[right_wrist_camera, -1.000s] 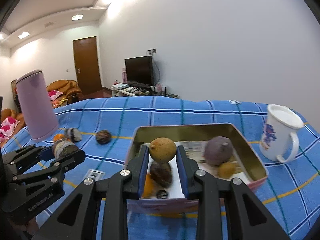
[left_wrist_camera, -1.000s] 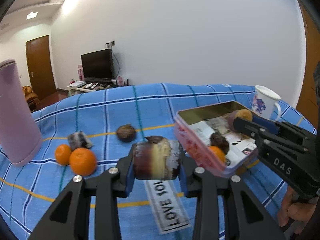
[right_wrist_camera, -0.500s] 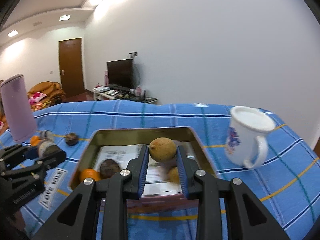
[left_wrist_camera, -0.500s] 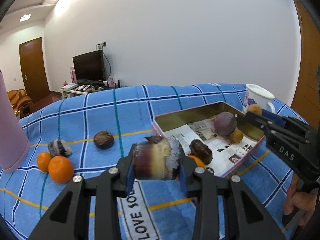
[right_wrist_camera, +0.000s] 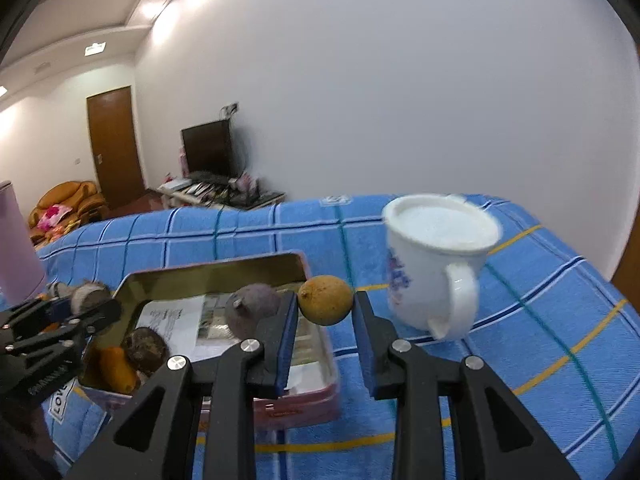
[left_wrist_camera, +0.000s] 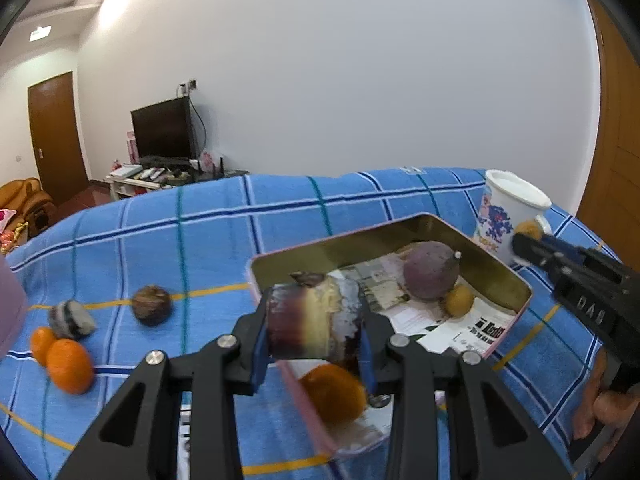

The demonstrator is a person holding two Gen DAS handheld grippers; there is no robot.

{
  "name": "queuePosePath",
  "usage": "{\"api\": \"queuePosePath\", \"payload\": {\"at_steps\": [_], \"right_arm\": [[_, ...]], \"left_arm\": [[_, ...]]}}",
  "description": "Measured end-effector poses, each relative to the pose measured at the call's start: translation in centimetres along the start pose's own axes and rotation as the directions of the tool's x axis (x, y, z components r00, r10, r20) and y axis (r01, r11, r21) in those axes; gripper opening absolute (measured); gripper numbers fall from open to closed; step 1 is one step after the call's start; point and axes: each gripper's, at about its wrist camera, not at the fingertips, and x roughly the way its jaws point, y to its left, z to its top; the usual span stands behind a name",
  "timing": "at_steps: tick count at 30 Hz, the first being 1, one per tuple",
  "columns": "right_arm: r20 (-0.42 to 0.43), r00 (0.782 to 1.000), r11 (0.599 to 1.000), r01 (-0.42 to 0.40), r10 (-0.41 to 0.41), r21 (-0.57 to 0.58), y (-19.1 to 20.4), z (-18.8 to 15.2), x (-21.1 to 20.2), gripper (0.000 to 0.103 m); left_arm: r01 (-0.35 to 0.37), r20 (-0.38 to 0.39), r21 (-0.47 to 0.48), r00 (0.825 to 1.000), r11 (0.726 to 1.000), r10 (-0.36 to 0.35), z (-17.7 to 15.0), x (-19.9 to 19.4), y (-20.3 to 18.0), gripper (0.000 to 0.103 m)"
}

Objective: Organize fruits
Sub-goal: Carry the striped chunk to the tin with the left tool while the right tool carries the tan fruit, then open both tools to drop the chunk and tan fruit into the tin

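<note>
Two grippers, both loaded. Left gripper (left_wrist_camera: 314,330) is clamped on a dark purple and cream cut fruit chunk (left_wrist_camera: 314,322), pads pressed on both its sides, held in the air over the near corner of the tin (left_wrist_camera: 500,276). Below and just right of the left fingertips an orange (left_wrist_camera: 334,394) lies inside the tin, blurred. Ahead and to the right of that gripper, in the tin, a purple round fruit (left_wrist_camera: 430,276) touches a small yellow fruit (left_wrist_camera: 458,300) on printed paper (left_wrist_camera: 472,326). Left of the left gripper, on the blue plaid cloth (left_wrist_camera: 160,240), are a brown round fruit (left_wrist_camera: 152,304), a grey-striped piece (left_wrist_camera: 70,318) and two oranges (left_wrist_camera: 64,362) touching each other.

Right gripper (right_wrist_camera: 325,312) is closed on a yellow-brown round fruit (right_wrist_camera: 326,305), gripped at its sides, raised just past the right edge of the tin (right_wrist_camera: 224,270). White mug (right_wrist_camera: 436,264) with blue print stands right of the right gripper, upright, handle toward the camera. Left of the right fingers the purple round fruit (right_wrist_camera: 252,312), a brown fruit (right_wrist_camera: 146,350) and an orange (right_wrist_camera: 114,368) lie in the tin. Left gripper (right_wrist_camera: 86,304) shows at far left of that view.
</note>
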Motion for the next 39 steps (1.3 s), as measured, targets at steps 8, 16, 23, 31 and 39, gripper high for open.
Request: {"api": "queuePosePath", "payload": {"at_steps": [8,16,23,31,39], "right_arm": [[-0.086,0.990,0.987,-0.124,0.115,-0.103,3.2,-0.7,0.8,0.030],[-0.186,0.973,0.983,-0.155,0.136,-0.097,3.6,-1.1,2.7,0.030],[-0.201,0.969,0.985,-0.159,0.145,-0.060,2.9,-1.2,3.2,0.030],[-0.201,0.969,0.985,-0.161,0.146,-0.059,3.2,-1.0,3.2,0.031],[-0.132,0.982,0.990,-0.139,0.136,-0.013,2.3,-0.7,1.9,0.050]], "left_arm": [[0.015,-0.062,0.011,0.998,1.000,-0.014,0.1,1.3,-0.6,0.038],[0.044,-0.037,0.107,0.998,0.993,-0.040,0.3,1.2,-3.0,0.038],[0.072,-0.067,0.127,0.996,0.989,-0.064,1.1,2.4,-4.1,0.038],[-0.016,-0.098,0.042,0.995,0.999,0.020,1.2,3.2,-2.4,0.078],[-0.063,-0.025,-0.010,0.998,0.998,0.062,1.2,1.6,-1.3,0.098]]}}
